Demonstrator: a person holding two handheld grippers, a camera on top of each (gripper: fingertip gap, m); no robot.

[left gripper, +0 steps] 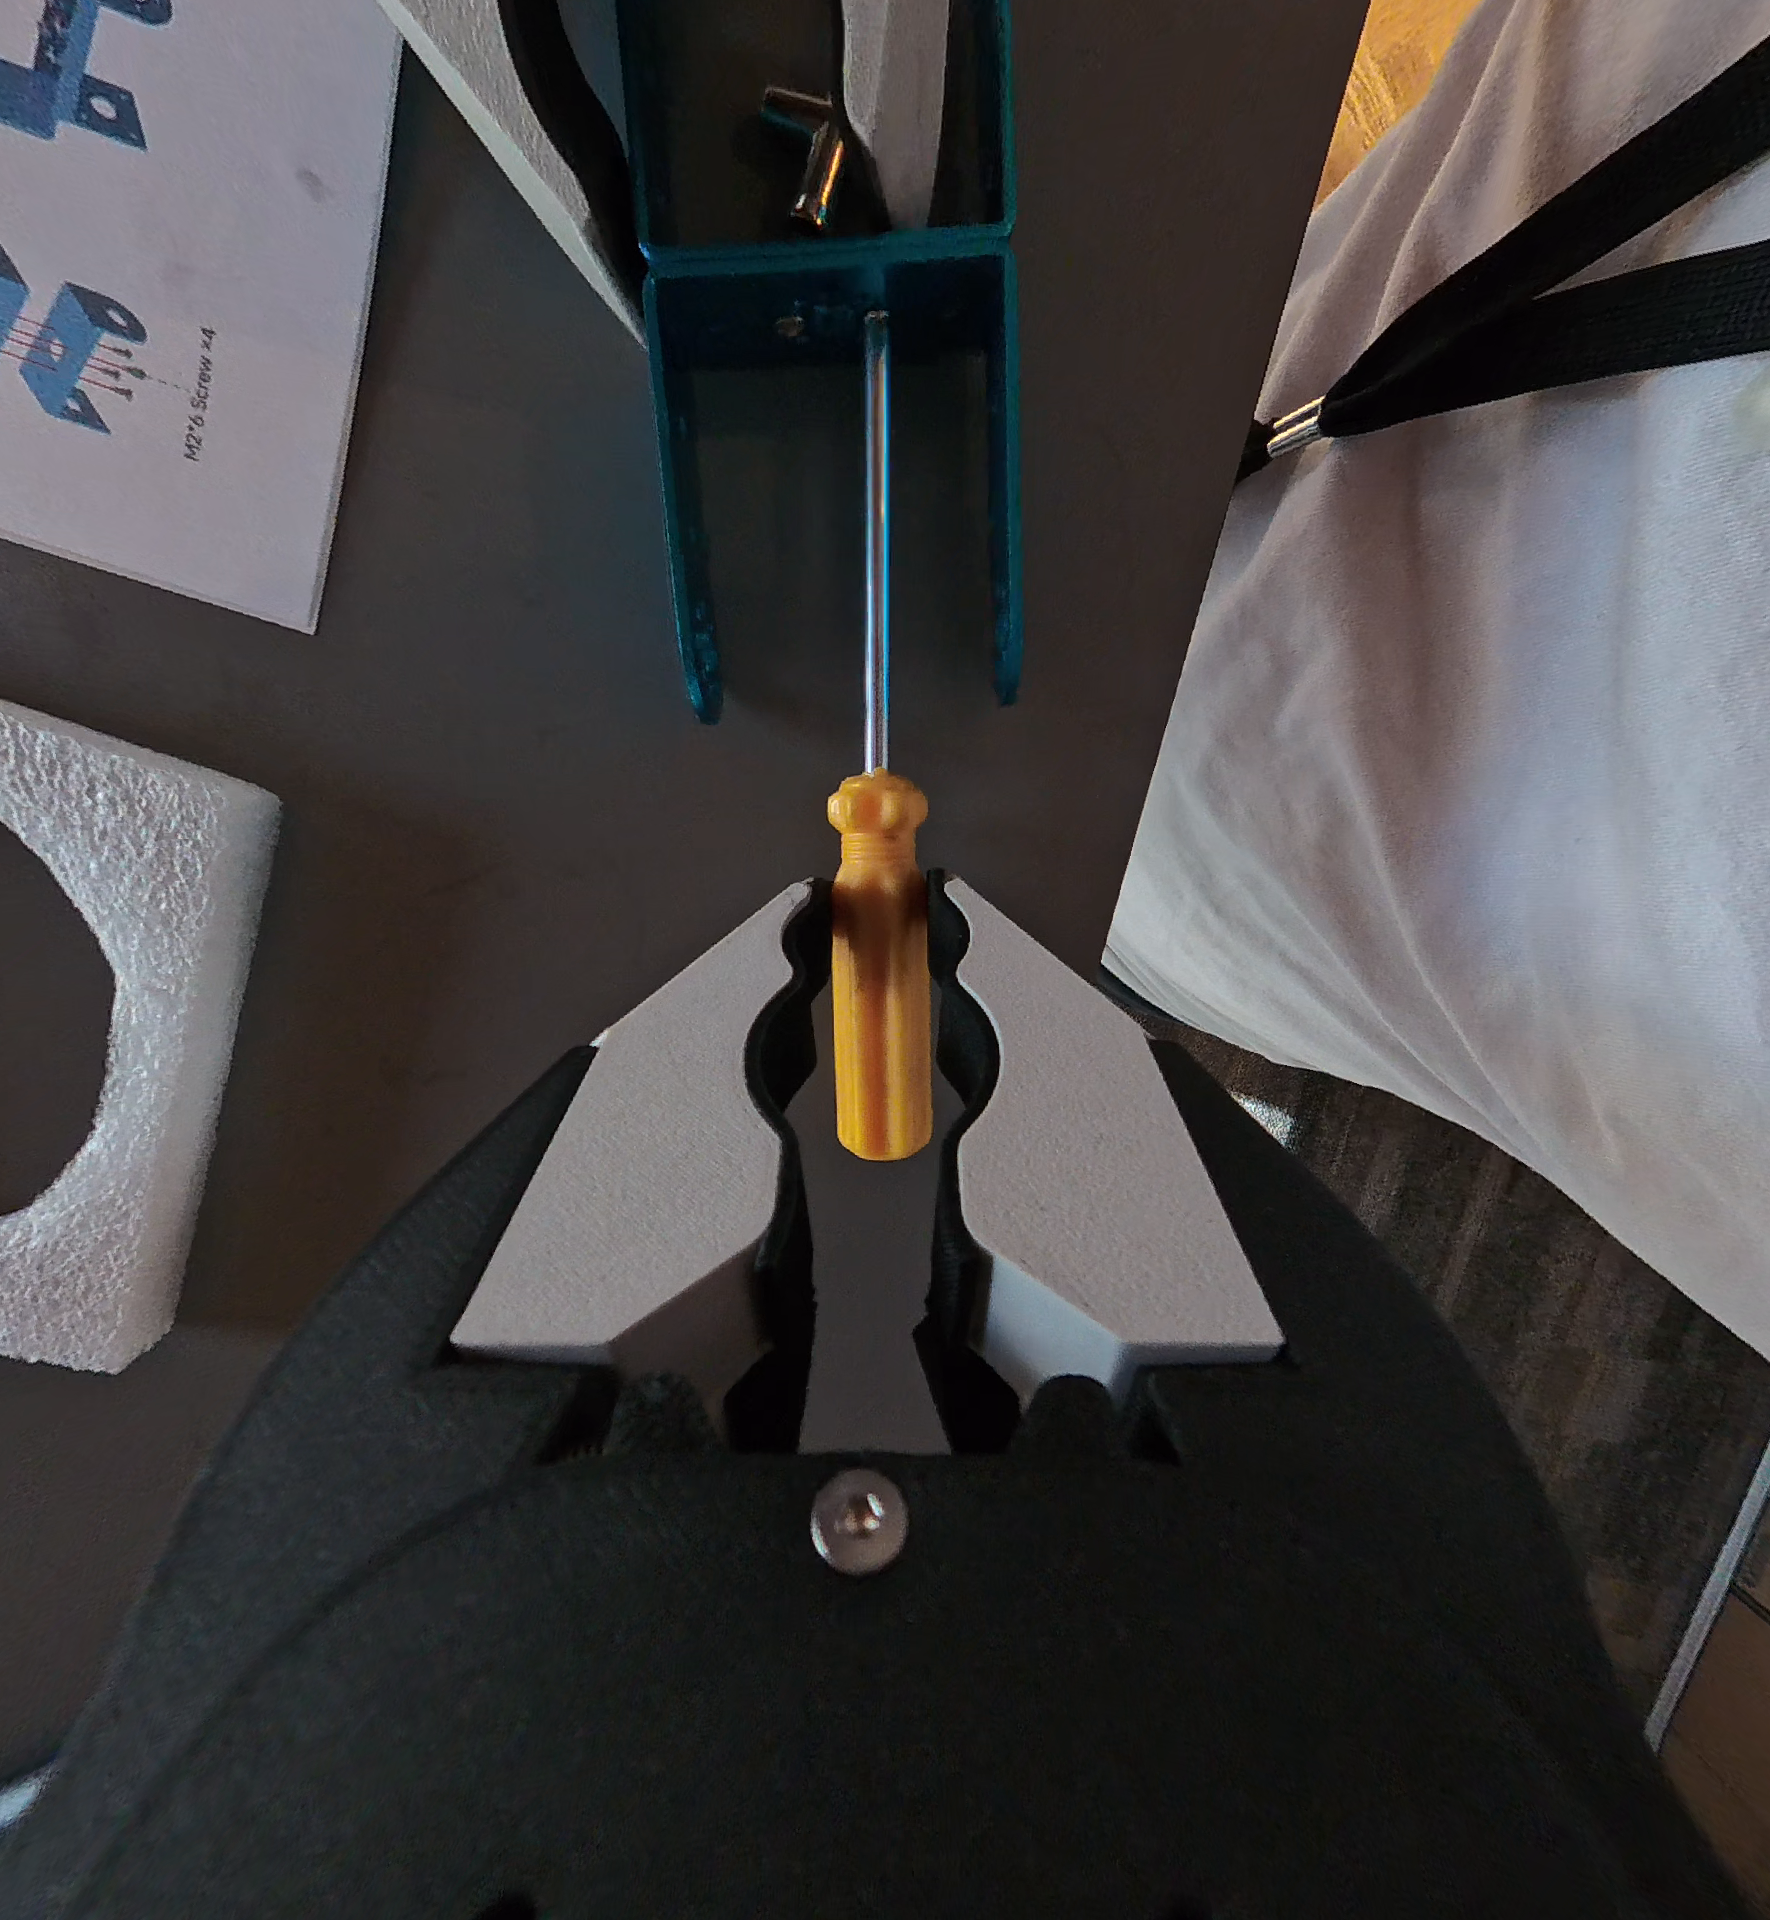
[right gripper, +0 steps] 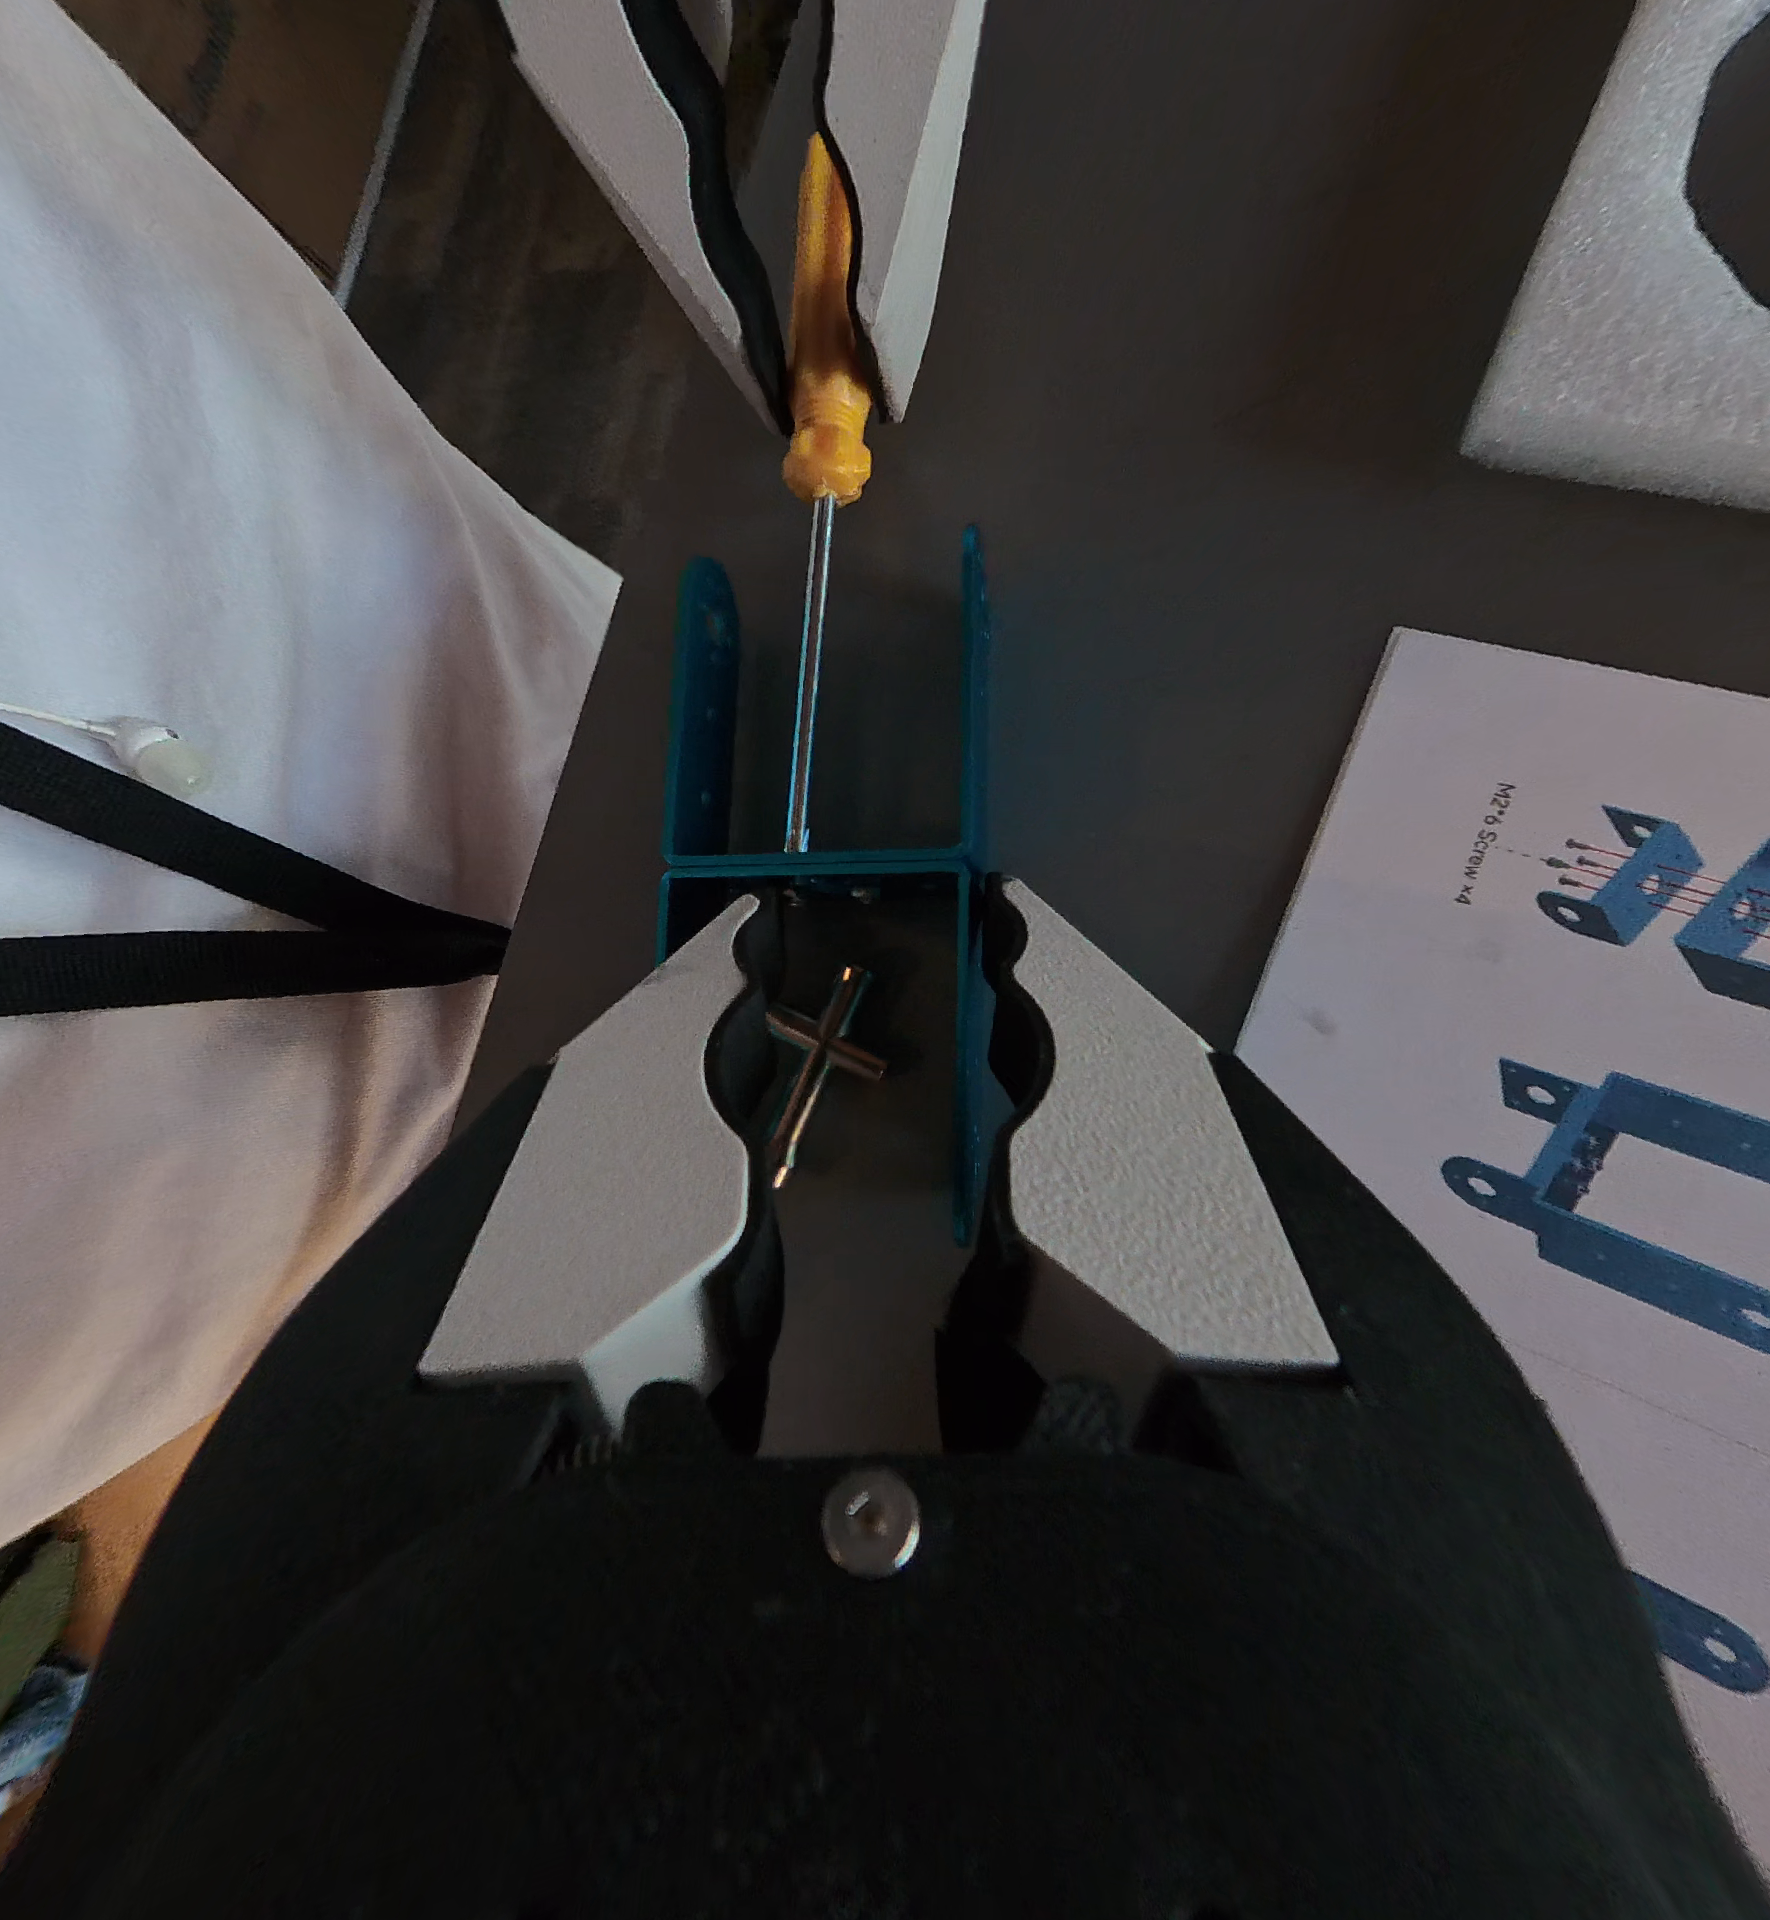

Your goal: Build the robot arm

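Note:
My left gripper (left gripper: 879, 894) is shut on the orange handle of a small screwdriver (left gripper: 881, 1018). Its steel shaft runs forward, and the tip touches the cross wall of a blue metal U-bracket assembly (left gripper: 829, 291) on the dark table. My right gripper (right gripper: 876, 904) faces it from the other side, its jaws closed against the side walls of the blue bracket (right gripper: 974, 1039). A small metal cross wrench (right gripper: 824, 1049) lies inside the bracket between the right fingers. The left gripper with the screwdriver (right gripper: 825, 457) shows at the top of the right wrist view.
A printed instruction sheet (left gripper: 133, 312) (right gripper: 1587, 1039) lies on the dark table (left gripper: 496, 727). A white foam block with a round cut-out (left gripper: 133, 1039) (right gripper: 1639, 312) lies beside it. A person's white shirt with black straps (left gripper: 1483, 727) (right gripper: 185, 623) is at the table edge. Spacing between my two grippers at the tips: around 10 centimeters.

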